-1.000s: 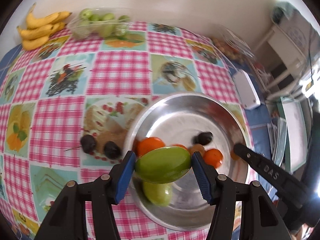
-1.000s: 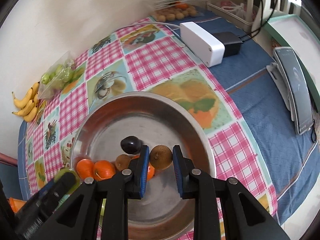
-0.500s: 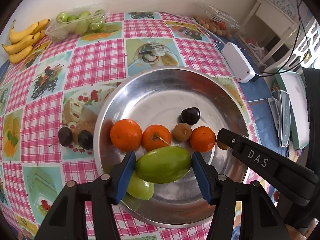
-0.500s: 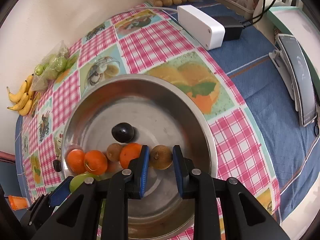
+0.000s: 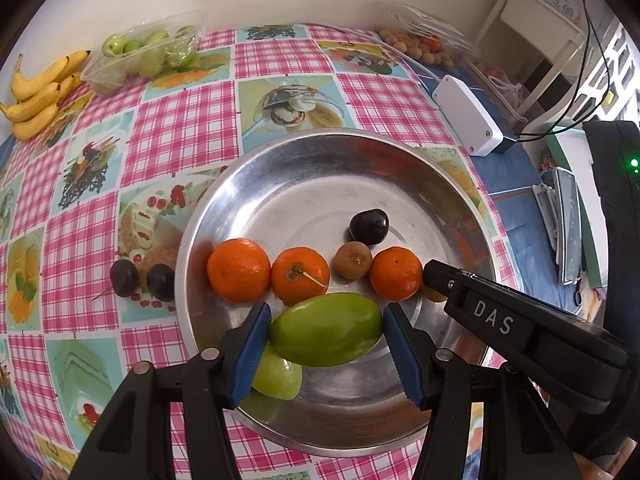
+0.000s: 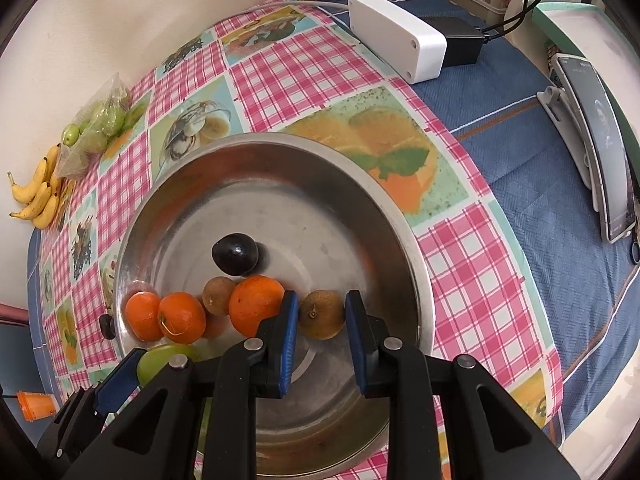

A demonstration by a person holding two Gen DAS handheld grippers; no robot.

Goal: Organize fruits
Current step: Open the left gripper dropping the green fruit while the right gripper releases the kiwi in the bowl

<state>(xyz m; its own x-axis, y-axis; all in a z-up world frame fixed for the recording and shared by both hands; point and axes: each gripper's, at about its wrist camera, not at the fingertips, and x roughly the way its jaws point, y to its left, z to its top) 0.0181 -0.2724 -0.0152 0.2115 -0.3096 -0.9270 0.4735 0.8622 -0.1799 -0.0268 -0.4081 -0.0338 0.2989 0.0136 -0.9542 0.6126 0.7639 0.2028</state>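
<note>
My left gripper (image 5: pixel 326 330) is shut on a large green fruit (image 5: pixel 326 330), held low over the near part of the steel bowl (image 5: pixel 320 148). A second green fruit (image 5: pixel 276 374) lies in the bowl under it. Three oranges (image 5: pixel 239 270), a brown fruit (image 5: pixel 353 260) and a dark plum (image 5: pixel 369 226) lie in the bowl. My right gripper (image 6: pixel 322 322) is shut on a brown round fruit (image 6: pixel 322 320) just above the floor of the bowl (image 6: pixel 304 148), beside an orange (image 6: pixel 256 306). The right gripper's arm enters the left wrist view (image 5: pixel 516 320).
Two dark plums (image 5: pixel 140 278) lie on the checked cloth left of the bowl. Bananas (image 5: pixel 40 92) and a bag of green fruits (image 5: pixel 148 56) sit at the far left. A tray of small brown fruits (image 5: pixel 420 44), a white box (image 5: pixel 468 120) and a phone (image 6: pixel 604 148) are to the right.
Both grippers have come lower and further over the bowl with their fruits still held. The bowl now fills more of both views.
</note>
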